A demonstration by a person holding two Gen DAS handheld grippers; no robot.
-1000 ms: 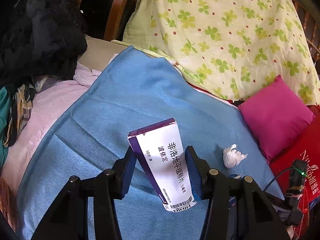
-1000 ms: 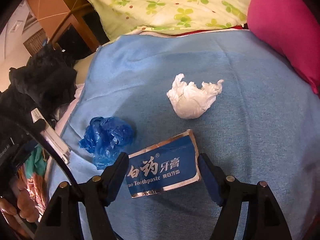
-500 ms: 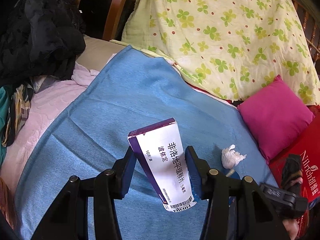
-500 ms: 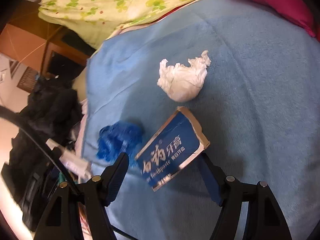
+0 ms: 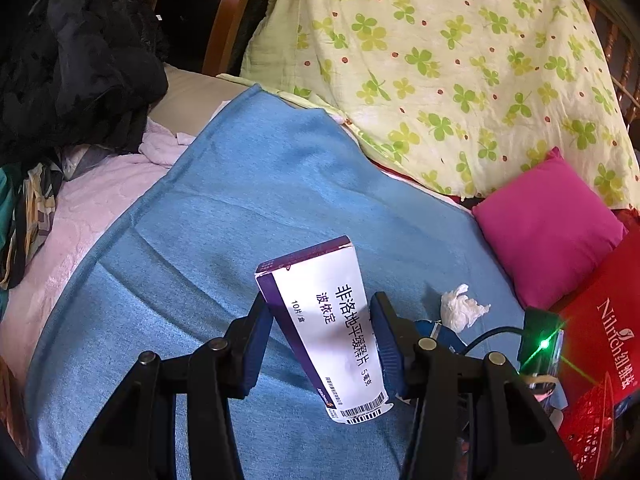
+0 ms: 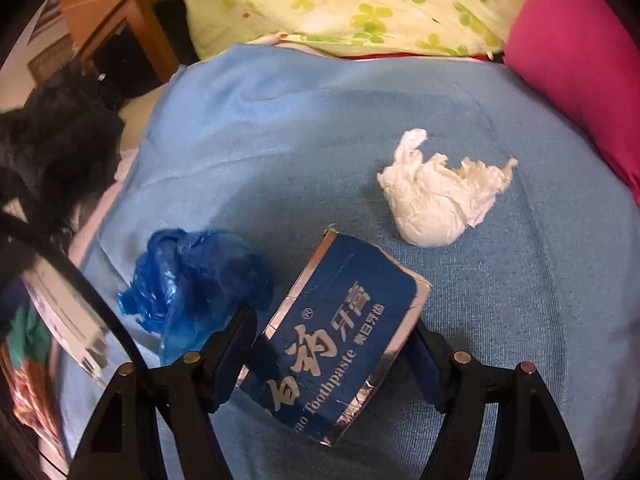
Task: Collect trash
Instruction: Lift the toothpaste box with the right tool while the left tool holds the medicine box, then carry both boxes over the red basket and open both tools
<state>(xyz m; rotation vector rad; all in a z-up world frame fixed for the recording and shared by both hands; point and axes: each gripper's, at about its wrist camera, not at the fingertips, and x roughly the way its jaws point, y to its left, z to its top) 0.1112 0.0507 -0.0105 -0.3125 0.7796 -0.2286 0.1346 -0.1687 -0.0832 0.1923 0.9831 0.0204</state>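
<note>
My left gripper (image 5: pixel 320 332) is shut on a white and purple medicine box (image 5: pixel 324 320) and holds it above the blue blanket (image 5: pixel 240 208). My right gripper (image 6: pixel 334 340) is shut on a blue toothpaste box (image 6: pixel 340 336), tilted, just above the blanket (image 6: pixel 320 128). A crumpled white tissue (image 6: pixel 436 200) lies on the blanket ahead and to the right of it. A crumpled blue plastic bag (image 6: pixel 192 280) lies close to the left finger. The tissue also shows in the left wrist view (image 5: pixel 460 308), to the right of the left gripper.
A pink pillow (image 5: pixel 548 224) and a clover-print quilt (image 5: pixel 440 60) lie at the back right. A red bag (image 5: pixel 600 344) is at the right edge. Black clothes (image 5: pixel 72 60) are piled at the left. A wooden cabinet (image 5: pixel 208 12) stands behind.
The right gripper has swung and tilted with the toothpaste box in it, and sits nearer the blue bag and tissue. The left gripper keeps its hold on the medicine box, almost still.
</note>
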